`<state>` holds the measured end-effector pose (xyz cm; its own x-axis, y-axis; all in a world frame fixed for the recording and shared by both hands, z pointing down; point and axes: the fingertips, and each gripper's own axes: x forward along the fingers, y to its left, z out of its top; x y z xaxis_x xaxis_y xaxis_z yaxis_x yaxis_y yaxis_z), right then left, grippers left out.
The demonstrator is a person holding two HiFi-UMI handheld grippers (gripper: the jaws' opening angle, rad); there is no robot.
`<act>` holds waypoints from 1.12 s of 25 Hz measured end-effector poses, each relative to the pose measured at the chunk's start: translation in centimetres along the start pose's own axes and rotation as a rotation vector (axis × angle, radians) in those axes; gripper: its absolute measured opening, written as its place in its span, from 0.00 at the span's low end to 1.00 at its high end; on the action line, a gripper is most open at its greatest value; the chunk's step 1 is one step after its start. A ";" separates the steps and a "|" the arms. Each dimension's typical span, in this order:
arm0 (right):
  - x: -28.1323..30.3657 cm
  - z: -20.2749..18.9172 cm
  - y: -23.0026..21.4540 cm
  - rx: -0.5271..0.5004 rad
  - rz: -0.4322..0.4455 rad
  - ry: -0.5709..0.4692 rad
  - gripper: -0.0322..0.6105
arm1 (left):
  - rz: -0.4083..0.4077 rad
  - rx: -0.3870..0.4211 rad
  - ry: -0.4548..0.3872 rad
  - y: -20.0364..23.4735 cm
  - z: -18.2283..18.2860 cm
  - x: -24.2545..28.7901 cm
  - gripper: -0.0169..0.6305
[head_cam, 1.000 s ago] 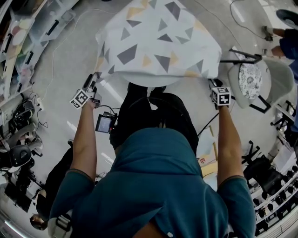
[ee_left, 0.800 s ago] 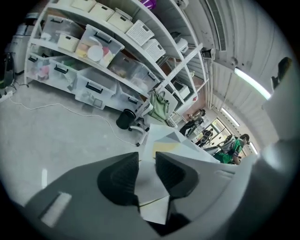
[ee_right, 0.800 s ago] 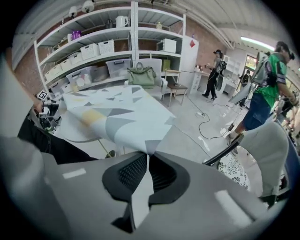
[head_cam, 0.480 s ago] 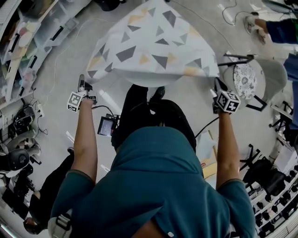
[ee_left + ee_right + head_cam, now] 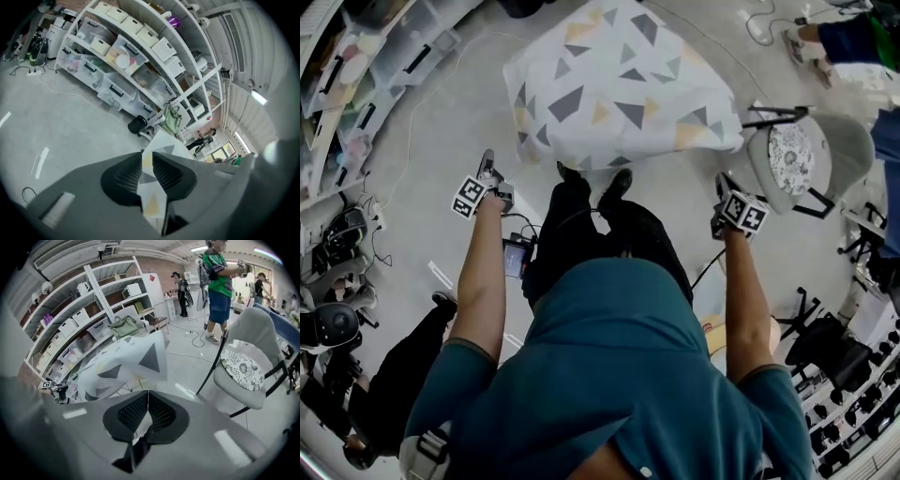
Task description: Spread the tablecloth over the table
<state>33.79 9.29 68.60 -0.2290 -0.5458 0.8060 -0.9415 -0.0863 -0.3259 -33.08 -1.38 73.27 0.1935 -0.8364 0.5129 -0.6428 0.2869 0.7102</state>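
The white tablecloth (image 5: 619,84) with grey and yellow triangles lies draped over the table, its near edge hanging by my feet. My left gripper (image 5: 487,161) hangs just off the cloth's near left corner. In the left gripper view its jaws (image 5: 147,157) stand a little apart and are opening. The tablecloth (image 5: 157,143) shows through the gap and the pads do not press on it. My right gripper (image 5: 722,180) is below the near right corner. Its pads (image 5: 148,397) meet in a thin line with nothing between them. The tablecloth (image 5: 126,362) hangs ahead of them.
A grey chair (image 5: 806,155) with a patterned seat stands right of the table, close to my right gripper. Shelves with storage bins (image 5: 356,66) line the left side. Cables lie on the floor. A person in a green shirt (image 5: 218,282) stands beyond the chair (image 5: 248,366).
The cloth's near edge, spread wide between the grippers, has dropped and now hangs narrower. Both grippers have come away from its corners; the left one moved right, the right one drew back and rolled.
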 end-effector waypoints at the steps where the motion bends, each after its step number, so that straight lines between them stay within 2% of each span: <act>1: 0.6 -1.0 1.1 0.008 0.018 0.010 0.07 | 0.013 -0.002 0.028 0.4 -1.1 -0.1 0.13; 3: 2.1 -2.8 4.0 0.028 0.089 0.033 0.08 | 0.012 -0.022 0.087 1.0 -3.8 0.0 0.17; 5: 3.9 -4.3 7.2 0.067 0.178 0.053 0.09 | -0.031 -0.083 0.149 0.9 -6.9 0.5 0.23; 9: 7.2 -6.6 13.2 0.181 0.315 0.076 0.21 | -0.133 -0.213 0.241 -1.0 -12.8 2.1 0.34; 12: 8.3 -8.4 16.1 0.199 0.327 0.095 0.22 | -0.129 -0.288 0.247 -1.2 -15.7 2.2 0.41; 14: 9.1 -9.2 17.0 0.194 0.317 0.106 0.22 | -0.114 -0.366 0.231 -0.8 -17.0 3.0 0.53; 15: 9.4 -9.5 17.3 0.194 0.310 0.111 0.22 | -0.106 -0.414 0.214 -0.6 -17.4 3.5 0.65; 16: 9.7 -9.8 17.5 0.196 0.304 0.116 0.22 | -0.105 -0.462 0.191 -0.3 -17.6 4.0 0.70; 18: 10.1 -10.5 17.7 0.202 0.292 0.124 0.22 | -0.143 -0.523 0.150 -0.3 -17.5 4.9 0.73; 19: 10.0 -10.8 17.7 0.208 0.285 0.127 0.22 | -0.177 -0.529 0.141 -0.7 -17.3 5.1 0.71; 21: 9.9 -11.4 17.6 0.220 0.273 0.128 0.22 | -0.221 -0.514 0.142 -1.3 -16.8 5.4 0.44; 22: 9.8 -11.5 17.5 0.227 0.269 0.125 0.22 | -0.216 -0.511 0.144 -1.3 -16.5 5.3 0.41; 24: 9.8 -11.7 17.2 0.247 0.265 0.113 0.22 | -0.202 -0.524 0.140 -0.9 -15.8 4.7 0.18; 26: 9.7 -11.7 17.3 0.276 0.276 0.097 0.22 | -0.219 -0.503 0.152 -0.8 -15.0 3.7 0.09; 28: 9.7 -11.5 17.3 0.294 0.292 0.086 0.22 | -0.263 -0.459 0.180 -1.6 -14.1 2.7 0.04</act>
<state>12.38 12.07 76.49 -0.5069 -0.5119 0.6935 -0.7262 -0.1799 -0.6636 -21.11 2.50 80.27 0.4527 -0.8260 0.3360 -0.1752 0.2871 0.9418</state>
